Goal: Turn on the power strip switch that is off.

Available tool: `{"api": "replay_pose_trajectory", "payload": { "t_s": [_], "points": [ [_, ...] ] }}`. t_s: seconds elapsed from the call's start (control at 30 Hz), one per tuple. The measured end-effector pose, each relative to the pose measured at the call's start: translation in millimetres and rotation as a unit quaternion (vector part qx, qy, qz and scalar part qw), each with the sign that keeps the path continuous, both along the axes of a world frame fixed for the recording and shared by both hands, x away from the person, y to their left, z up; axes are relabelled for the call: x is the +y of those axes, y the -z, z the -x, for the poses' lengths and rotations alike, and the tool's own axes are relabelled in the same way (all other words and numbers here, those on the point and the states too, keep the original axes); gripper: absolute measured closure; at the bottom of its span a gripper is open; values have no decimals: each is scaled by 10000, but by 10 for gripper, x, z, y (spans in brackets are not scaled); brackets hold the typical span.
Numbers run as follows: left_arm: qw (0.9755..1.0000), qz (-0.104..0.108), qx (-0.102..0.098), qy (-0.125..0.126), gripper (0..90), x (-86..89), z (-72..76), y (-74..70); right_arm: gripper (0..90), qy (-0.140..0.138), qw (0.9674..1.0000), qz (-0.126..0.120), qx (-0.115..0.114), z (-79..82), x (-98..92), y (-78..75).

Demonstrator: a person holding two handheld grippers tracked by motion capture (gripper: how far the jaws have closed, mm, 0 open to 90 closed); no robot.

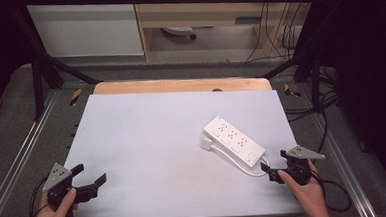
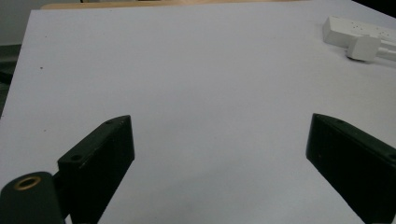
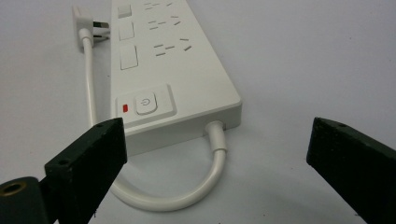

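A white power strip [image 1: 234, 140] lies at an angle on the right half of the white table [image 1: 147, 141]. Its white cable [image 3: 154, 198] loops out of the near end and runs back along its side to a white plug [image 1: 206, 144] lying beside the strip. My right gripper [image 1: 275, 164] is held at the table's front right, open, its jaws just short of the strip's switch end [image 3: 145, 103]. My left gripper [image 1: 91, 175] is open at the front left over bare table, with the strip [image 2: 359, 28] and plug [image 2: 363, 47] far off.
A wooden board edge [image 1: 180, 85] shows behind the table. Black frame bars and legs [image 1: 39, 81] stand around it, with metal rails [image 1: 13, 163] on both sides. Cables [image 1: 327, 126] trail on the floor at right. A cabinet [image 1: 86, 29] stands at the back.
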State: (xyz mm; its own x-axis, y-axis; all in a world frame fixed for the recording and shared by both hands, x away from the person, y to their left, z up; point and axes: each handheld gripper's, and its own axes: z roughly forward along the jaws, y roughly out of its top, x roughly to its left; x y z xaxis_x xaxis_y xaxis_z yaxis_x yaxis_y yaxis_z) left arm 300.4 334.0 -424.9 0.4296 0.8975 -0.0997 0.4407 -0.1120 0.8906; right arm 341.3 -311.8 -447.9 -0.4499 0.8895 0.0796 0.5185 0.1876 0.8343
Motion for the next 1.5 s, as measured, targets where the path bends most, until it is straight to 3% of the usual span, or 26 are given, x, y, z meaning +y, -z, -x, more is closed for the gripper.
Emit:
{"api": "replay_pose_trajectory", "payload": {
  "t_s": [0.33, 0.57, 0.97, 1.5],
  "points": [
    [10000, 8, 14, 1, 76, 8, -5, 5, 57, 150, 9995, -274, 79, 6, -2, -10],
    [10000, 46, 55, -6, 76, -2, -8, 13, 60, 168, 9987, -480, 52, 52, -5, -104],
    [9999, 39, 97, -30, 70, -12, -16, 24, 97, -39, 9993, -372, -31, 39, 82, -263],
    [9998, -75, 179, 32, 69, -49, -27, 46, 67, -178, 9993, -319, -64, -24, 147, -440]
  ]
}}
